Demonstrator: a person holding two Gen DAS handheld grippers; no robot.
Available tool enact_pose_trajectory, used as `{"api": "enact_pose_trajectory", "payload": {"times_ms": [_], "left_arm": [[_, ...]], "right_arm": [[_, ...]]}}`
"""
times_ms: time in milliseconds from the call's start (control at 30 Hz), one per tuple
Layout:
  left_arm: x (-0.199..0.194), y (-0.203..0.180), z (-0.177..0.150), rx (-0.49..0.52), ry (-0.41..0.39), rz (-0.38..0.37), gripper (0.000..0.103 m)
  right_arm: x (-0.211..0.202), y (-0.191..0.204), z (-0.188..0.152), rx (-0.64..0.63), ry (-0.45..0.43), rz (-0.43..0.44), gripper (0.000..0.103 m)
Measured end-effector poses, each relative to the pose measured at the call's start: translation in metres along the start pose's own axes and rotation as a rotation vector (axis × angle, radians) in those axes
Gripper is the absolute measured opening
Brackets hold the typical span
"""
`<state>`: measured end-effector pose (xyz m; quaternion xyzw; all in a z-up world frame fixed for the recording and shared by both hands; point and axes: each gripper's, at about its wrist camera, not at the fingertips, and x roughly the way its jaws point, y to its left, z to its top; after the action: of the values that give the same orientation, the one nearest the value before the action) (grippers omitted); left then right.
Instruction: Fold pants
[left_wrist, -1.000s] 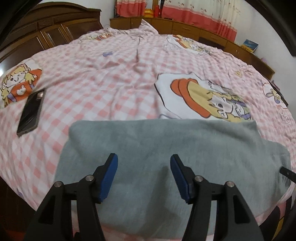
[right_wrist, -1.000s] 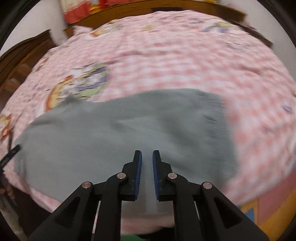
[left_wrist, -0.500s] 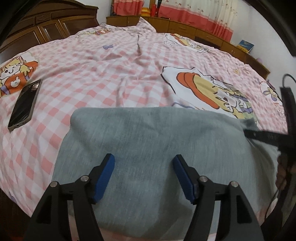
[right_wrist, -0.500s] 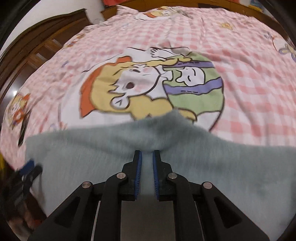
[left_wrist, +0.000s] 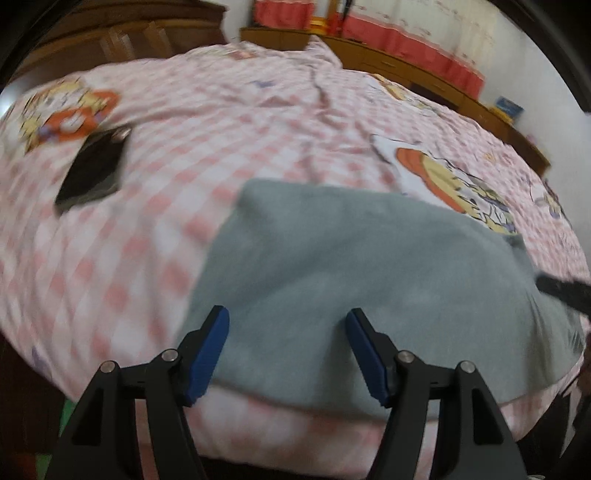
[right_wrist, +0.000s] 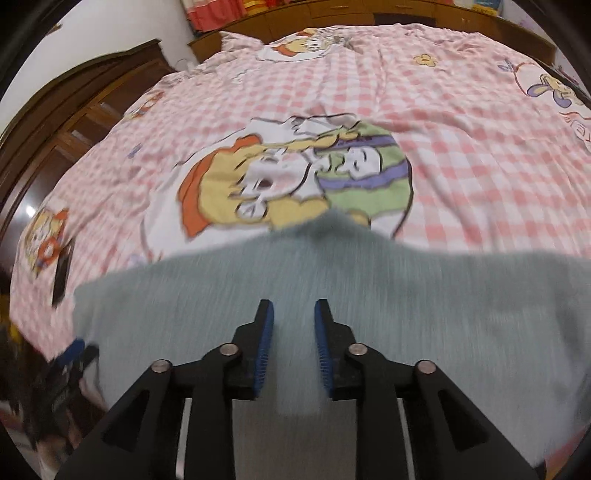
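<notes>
The grey pants (left_wrist: 362, 273) lie folded flat near the front edge of the bed; they also show in the right wrist view (right_wrist: 332, 295). My left gripper (left_wrist: 287, 347) is open and empty, hovering over the pants' near left part. My right gripper (right_wrist: 293, 339) is partly open over the middle of the pants, with nothing between its blue pads. The right gripper's tip shows at the right edge of the left wrist view (left_wrist: 565, 291). The left gripper shows blurred at the lower left of the right wrist view (right_wrist: 74, 350).
The bed has a pink checked sheet (left_wrist: 221, 129) with cartoon prints (right_wrist: 295, 177). A black phone (left_wrist: 92, 173) lies on the sheet to the left of the pants. Wooden wardrobes (right_wrist: 74, 122) and low cabinets (left_wrist: 406, 70) stand around the bed.
My right gripper's jaws have opened from shut. My left gripper has shifted left, staying open. The pants lie as before.
</notes>
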<state>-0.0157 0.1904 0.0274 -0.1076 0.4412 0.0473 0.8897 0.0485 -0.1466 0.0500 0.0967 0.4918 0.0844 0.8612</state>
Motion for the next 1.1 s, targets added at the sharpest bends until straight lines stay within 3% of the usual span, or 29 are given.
{"api": "enact_pose_trajectory", "payload": {"times_ms": [233,533,667,800,867,933,1000,1067,1100], "left_arm": [[-0.016,0.035,-0.023,-0.082,0.001,0.053,0.069],[-0.013,0.06,-0.027,-0.23,0.025,-0.01,0.07],[-0.006,0.055,-0.023,-0.227,0.015,0.002,0.07],[-0.001,0.044,-0.022,-0.183,-0.016,0.052,0.067],[0.001,0.035,-0.023,-0.161,-0.025,0.066,0.053],[0.001,0.028,-0.022,-0.151,-0.032,0.07,0.042],[0.001,0.022,-0.022,-0.132,-0.039,0.083,0.034],[-0.001,0.02,-0.021,-0.122,-0.042,0.085,0.009],[-0.004,0.019,-0.019,-0.127,-0.042,0.067,0.007]], "right_arm": [[-0.03,-0.002,-0.05,-0.001,0.013,-0.04,0.033],[-0.024,-0.008,-0.084,-0.052,0.078,-0.136,0.037],[-0.01,-0.019,-0.091,-0.011,0.088,-0.111,0.04],[-0.005,-0.024,-0.092,0.012,0.081,-0.07,0.05],[-0.003,-0.022,-0.093,0.001,0.084,-0.058,0.058],[-0.001,-0.016,-0.094,-0.029,0.09,-0.033,0.081],[0.004,-0.005,-0.096,-0.089,0.102,-0.013,0.093],[0.006,0.004,-0.099,-0.143,0.104,-0.034,0.096],[0.006,0.007,-0.1,-0.161,0.099,-0.049,0.096]]}}
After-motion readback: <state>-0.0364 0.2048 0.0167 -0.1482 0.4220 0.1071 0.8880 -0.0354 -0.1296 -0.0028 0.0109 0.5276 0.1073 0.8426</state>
